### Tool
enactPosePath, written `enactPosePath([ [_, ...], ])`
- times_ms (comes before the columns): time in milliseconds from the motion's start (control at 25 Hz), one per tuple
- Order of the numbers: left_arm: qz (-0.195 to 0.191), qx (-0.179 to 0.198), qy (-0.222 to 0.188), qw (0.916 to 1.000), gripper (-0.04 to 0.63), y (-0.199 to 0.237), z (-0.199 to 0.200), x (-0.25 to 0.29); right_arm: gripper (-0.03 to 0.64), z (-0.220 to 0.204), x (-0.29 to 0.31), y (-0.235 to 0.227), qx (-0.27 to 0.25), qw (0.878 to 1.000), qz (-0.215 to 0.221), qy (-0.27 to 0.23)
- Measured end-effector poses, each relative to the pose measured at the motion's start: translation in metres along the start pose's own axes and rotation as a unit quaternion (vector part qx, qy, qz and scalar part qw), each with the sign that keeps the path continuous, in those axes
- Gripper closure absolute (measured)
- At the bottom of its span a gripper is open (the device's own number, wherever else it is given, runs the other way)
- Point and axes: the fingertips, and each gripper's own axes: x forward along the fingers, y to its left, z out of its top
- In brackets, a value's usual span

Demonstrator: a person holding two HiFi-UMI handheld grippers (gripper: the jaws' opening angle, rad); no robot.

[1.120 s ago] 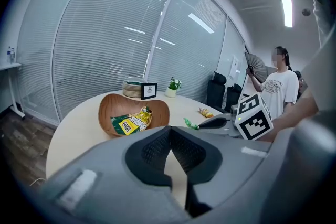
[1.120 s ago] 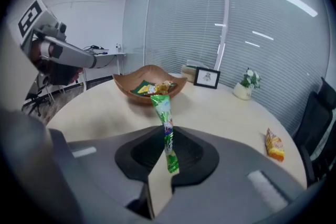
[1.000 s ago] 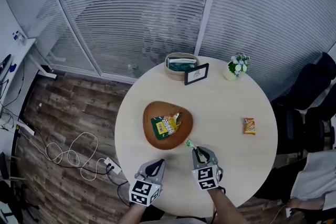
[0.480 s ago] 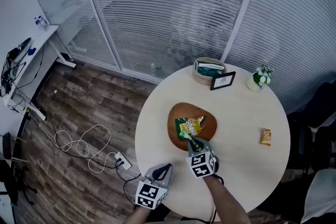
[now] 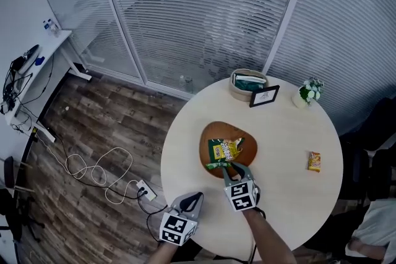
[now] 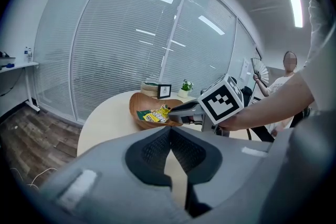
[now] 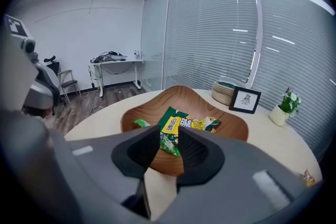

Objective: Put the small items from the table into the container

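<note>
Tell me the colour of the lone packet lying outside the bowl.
The packet is orange-yellow, clearest in the head view.

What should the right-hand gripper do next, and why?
Probably draw the right gripper back from the wooden bowl: its jaws are opening with nothing pinched, the green packets lie in the bowl, and an orange packet waits on the table.

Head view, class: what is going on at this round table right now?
A person works two hand-held grippers. The right gripper is at the bowl, its jaws opening with a green packet between them. Other packets lie in the bowl. The left gripper hangs shut and empty. An orange packet lies on the table, not yet collected.
</note>
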Motion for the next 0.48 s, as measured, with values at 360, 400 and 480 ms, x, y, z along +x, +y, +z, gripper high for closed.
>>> enactPosePath([
  [360,-0.052,0.029,0.007,0.9982,0.6,-0.044,0.014,0.049,0.614,-0.03,-0.075,-0.05,0.045,0.996,-0.075,-0.036],
  [400,-0.059,0.033,0.009,0.9977,0.6,-0.053,0.015,0.056,0.615,-0.037,-0.086,-0.059,0.058,0.994,-0.086,-0.036],
  [480,-0.076,0.043,0.013,0.9961,0.6,-0.071,0.017,0.07,0.615,-0.055,-0.107,-0.078,0.089,0.99,-0.107,-0.038],
])
